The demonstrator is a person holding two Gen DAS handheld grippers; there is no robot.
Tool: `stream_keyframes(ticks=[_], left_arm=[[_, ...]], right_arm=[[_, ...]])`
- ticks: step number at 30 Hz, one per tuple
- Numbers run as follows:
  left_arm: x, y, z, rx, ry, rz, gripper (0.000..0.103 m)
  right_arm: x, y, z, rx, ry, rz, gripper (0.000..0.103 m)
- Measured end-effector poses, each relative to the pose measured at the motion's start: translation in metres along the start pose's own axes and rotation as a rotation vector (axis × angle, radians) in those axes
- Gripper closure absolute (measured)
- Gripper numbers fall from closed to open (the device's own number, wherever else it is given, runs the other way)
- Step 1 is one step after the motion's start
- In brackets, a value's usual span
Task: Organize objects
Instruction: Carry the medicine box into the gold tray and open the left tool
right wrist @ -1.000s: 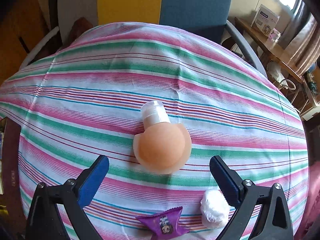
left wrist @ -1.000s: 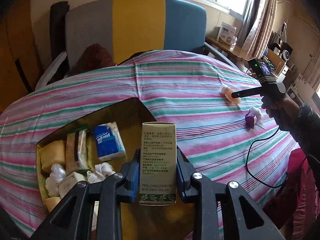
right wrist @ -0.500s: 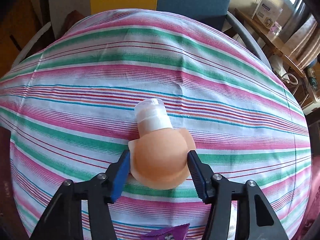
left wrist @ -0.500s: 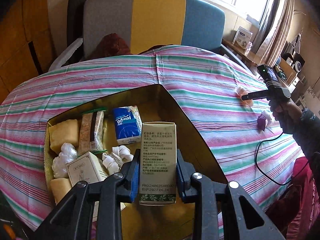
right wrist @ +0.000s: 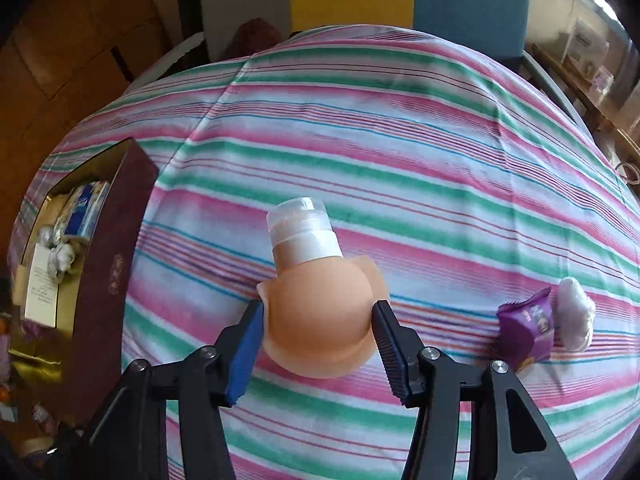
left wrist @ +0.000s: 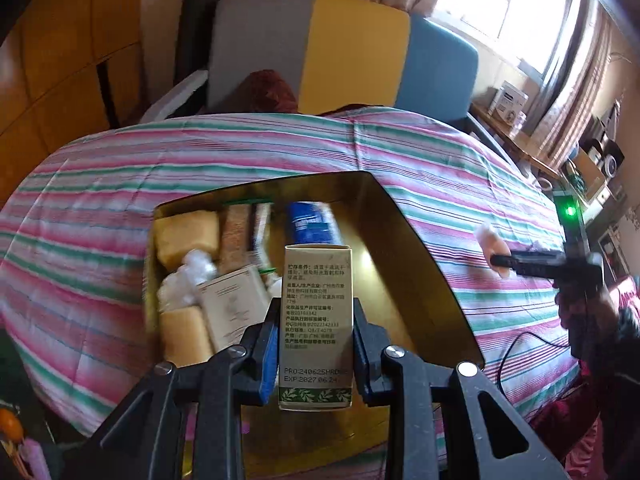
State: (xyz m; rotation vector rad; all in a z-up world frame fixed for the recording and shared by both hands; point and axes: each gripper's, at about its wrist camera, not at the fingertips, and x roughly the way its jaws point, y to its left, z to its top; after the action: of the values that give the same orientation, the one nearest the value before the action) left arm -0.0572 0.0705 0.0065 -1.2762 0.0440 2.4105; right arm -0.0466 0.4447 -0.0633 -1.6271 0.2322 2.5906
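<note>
My left gripper [left wrist: 316, 344] is shut on an upright beige carton [left wrist: 316, 300] with printed text. It hangs over the open gold-lined storage box [left wrist: 420, 248]. In the right wrist view my right gripper [right wrist: 318, 320] is shut on a peach squeeze bottle [right wrist: 320, 316] with a clear cap, its pads pressing both sides, over the striped cloth. The storage box's maroon wall [right wrist: 112, 280] shows at the left. From the left wrist view, the right gripper [left wrist: 500, 260] and the bottle [left wrist: 490, 240] are to the right of the storage box.
Inside the storage box lie yellow sponges [left wrist: 186, 236], a blue tissue pack [left wrist: 312, 224], a white carton [left wrist: 236, 304] and white wads. A purple candy [right wrist: 528, 328] and a white wad [right wrist: 576, 312] lie on the cloth at the right. A grey, yellow and blue chair [left wrist: 352, 48] stands behind the table.
My right gripper closed on the peach bottle and carried it left, bringing the storage box into its view. My left gripper moved with the carton further over the storage box.
</note>
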Motion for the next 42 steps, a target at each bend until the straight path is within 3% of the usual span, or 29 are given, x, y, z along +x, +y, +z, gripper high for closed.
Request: stream_keyframes(ticks=[4, 8, 16, 22, 28, 35, 42], left_arm=[[-0.016, 0.031, -0.017, -0.060, -0.003, 0.017, 0.073], [-0.021, 0.043, -0.037, -0.066, 0.018, 0.000, 0.073], [0.000, -0.014, -0.041, 0.142, 0.066, -0.095, 0.073], [0.045, -0.038, -0.043, 0.213, 0.202, -0.120, 0.073], [0.070, -0.036, -0.054, 0.235, 0.270, -0.080, 0.073], [0.084, -0.028, -0.056, 0.231, 0.290, -0.044, 0.069], [0.069, -0.026, -0.059, 0.221, 0.263, -0.043, 0.067]], right_arm=[[0.006, 0.016, -0.017, -0.029, 0.002, -0.011, 0.048], [0.009, 0.008, -0.017, 0.001, -0.010, 0.004, 0.048], [0.010, 0.007, -0.018, -0.017, -0.021, -0.010, 0.048], [0.011, 0.009, -0.018, -0.023, -0.023, -0.013, 0.047], [0.013, 0.008, -0.017, -0.029, -0.023, -0.011, 0.047], [0.012, 0.009, -0.017, -0.035, -0.022, -0.014, 0.046], [0.011, 0.010, -0.018, -0.037, -0.030, -0.019, 0.047]])
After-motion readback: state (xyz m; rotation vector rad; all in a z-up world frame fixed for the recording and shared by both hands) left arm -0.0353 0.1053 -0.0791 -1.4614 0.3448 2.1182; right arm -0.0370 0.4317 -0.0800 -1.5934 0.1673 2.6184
